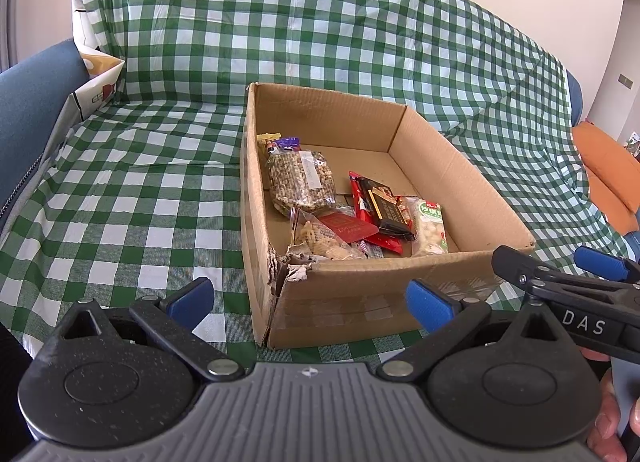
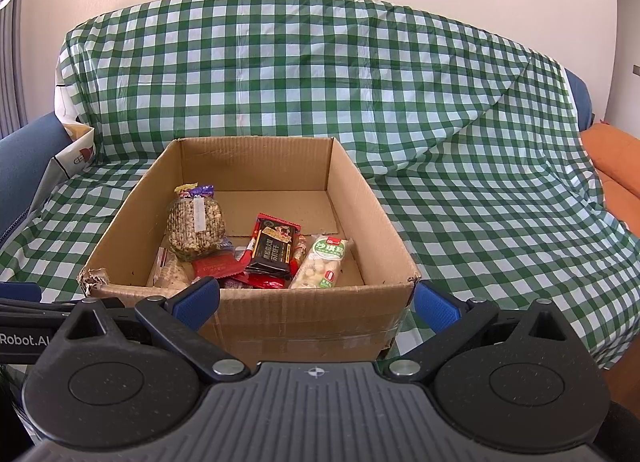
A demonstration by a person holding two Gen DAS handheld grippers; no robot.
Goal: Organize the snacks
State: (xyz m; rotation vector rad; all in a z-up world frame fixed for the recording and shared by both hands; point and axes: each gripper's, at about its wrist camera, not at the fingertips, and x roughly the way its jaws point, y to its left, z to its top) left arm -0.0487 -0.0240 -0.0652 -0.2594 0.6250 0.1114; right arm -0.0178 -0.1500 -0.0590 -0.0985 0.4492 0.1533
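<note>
An open cardboard box [image 1: 460,197] [image 2: 368,201] sits on the green checked cloth. Inside lie several snacks: a clear bag of mixed nuts [image 1: 300,181] [image 2: 196,227], a black-and-red biscuit pack [image 1: 386,207] [image 2: 274,248], a green-and-white packet [image 1: 430,227] [image 2: 324,262], a red packet [image 1: 348,227] [image 2: 214,266] and a clear bag of pale crackers [image 1: 320,242] [image 2: 170,274]. My left gripper [image 1: 310,300] is open in front of the box's torn near corner, holding nothing. My right gripper [image 2: 316,302] is open at the box's near wall, also holding nothing.
The checked cloth [image 1: 140,189] [image 2: 480,189] covers a blue sofa seat and backrest. A white paper bag [image 1: 96,77] [image 2: 76,149] stands at the far left. An orange cushion [image 1: 608,177] [image 2: 616,157] lies at the right. The right gripper's body [image 1: 580,286] reaches in beside the box.
</note>
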